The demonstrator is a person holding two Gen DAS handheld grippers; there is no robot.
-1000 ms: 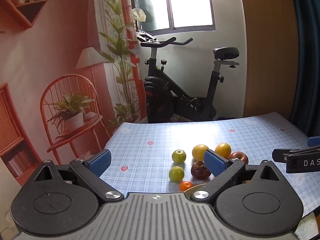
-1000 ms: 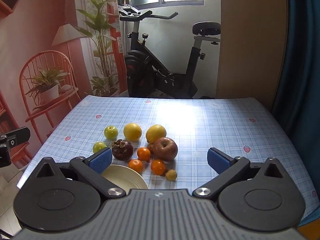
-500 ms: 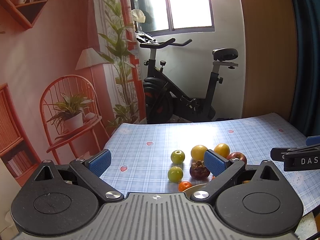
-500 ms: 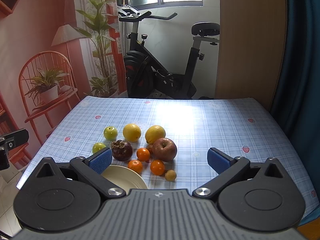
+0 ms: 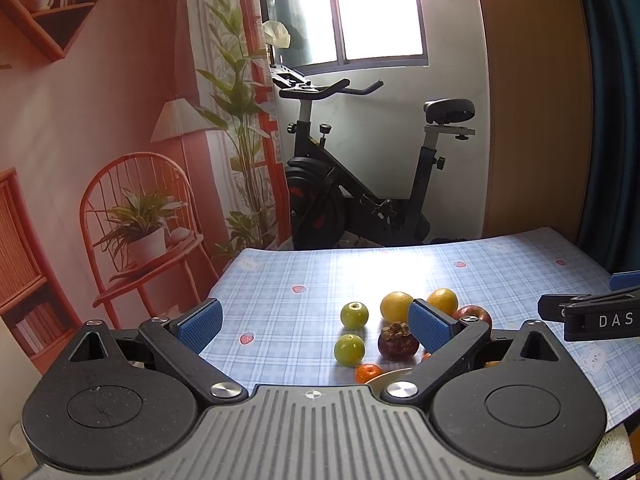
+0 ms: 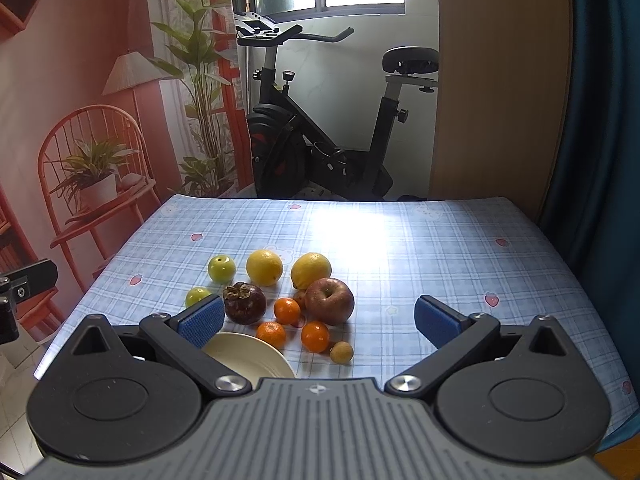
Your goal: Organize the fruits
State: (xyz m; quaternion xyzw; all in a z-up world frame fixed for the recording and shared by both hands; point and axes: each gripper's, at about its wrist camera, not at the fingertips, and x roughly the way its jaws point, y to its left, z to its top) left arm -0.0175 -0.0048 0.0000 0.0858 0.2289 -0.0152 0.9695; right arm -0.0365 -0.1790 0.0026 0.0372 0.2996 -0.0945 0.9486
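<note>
Fruits lay clustered on the blue checked tablecloth, near its front left part as my right camera saw it: two green apples, two lemons, a red apple, a dark mangosteen, three small oranges and one tiny yellowish fruit. I saw a cream plate just in front of the oranges, bare where it showed, its near part hidden behind my right gripper. I held that gripper spread wide with nothing between its blue pads, above the table's near edge. My left gripper was likewise spread and unloaded, off to the left of the fruit. An exercise bike stood beyond the table.
</note>
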